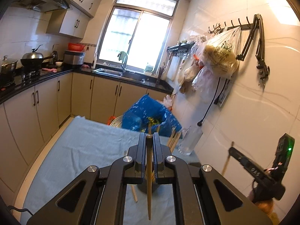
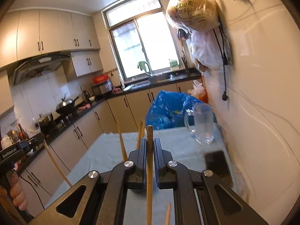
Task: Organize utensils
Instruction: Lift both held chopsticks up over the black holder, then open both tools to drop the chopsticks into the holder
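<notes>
My left gripper (image 1: 149,136) is shut on a wooden chopstick (image 1: 149,178) that runs upright between the jaws, above the grey-blue tablecloth (image 1: 84,150). A dark holder (image 1: 148,187) with more chopsticks (image 1: 174,138) sits just under it. My right gripper (image 2: 149,140) is shut on another chopstick (image 2: 149,178) with a dark tip. Further chopsticks (image 2: 121,146) stand beside it. The right gripper also shows at the right edge of the left wrist view (image 1: 232,150), and the left gripper at the left edge of the right wrist view (image 2: 40,136), each with its chopstick.
A clear glass mug (image 2: 203,123) stands at the table's far right by the tiled wall. A black phone (image 2: 217,163) lies near it. A blue bag (image 1: 150,116) sits past the table's far edge. Plastic bags (image 1: 219,56) hang from wall hooks.
</notes>
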Demonstrator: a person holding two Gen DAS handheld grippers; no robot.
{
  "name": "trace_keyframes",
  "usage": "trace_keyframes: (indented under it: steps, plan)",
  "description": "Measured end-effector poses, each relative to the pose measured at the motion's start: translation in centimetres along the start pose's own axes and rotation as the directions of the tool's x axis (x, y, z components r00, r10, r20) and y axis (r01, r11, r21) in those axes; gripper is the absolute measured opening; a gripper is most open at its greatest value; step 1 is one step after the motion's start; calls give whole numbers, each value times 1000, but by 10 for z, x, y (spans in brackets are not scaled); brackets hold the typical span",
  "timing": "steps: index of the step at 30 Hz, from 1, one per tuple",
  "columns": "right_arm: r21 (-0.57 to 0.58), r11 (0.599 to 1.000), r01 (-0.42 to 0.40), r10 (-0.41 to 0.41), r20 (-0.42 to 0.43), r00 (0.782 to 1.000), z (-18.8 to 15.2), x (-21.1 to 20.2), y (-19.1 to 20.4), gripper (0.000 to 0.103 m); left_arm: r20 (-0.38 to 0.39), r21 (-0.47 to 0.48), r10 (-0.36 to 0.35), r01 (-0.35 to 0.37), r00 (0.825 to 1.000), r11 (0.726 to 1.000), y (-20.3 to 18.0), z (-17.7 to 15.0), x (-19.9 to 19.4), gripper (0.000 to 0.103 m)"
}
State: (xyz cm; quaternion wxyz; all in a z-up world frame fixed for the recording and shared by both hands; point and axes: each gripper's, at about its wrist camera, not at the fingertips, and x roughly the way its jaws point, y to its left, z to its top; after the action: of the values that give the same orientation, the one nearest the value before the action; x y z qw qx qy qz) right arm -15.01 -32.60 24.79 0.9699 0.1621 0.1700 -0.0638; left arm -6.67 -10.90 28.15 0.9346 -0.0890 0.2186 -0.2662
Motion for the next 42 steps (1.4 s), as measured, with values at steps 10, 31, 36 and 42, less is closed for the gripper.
trace_keyframes:
  steps: [10,31,36,42]
  plan:
    - [97,994,-47,31,163,986,46,62,16,7,63,23,-30,29,998,999,-24,54,57,6]
    - [104,994,27,-33,54,998,4,149,1,8,-161,-15,35,-38,986,999,-8,10,179,6]
    - [117,993,23,-28,43,999,4,144,-2,32,-139,-17,31,-34,990,999,-7,14,163,13]
    - [126,992,26,-35,70,997,9,114,-1,46,-87,-24,36,-38,996,999,-5,21,122,35]
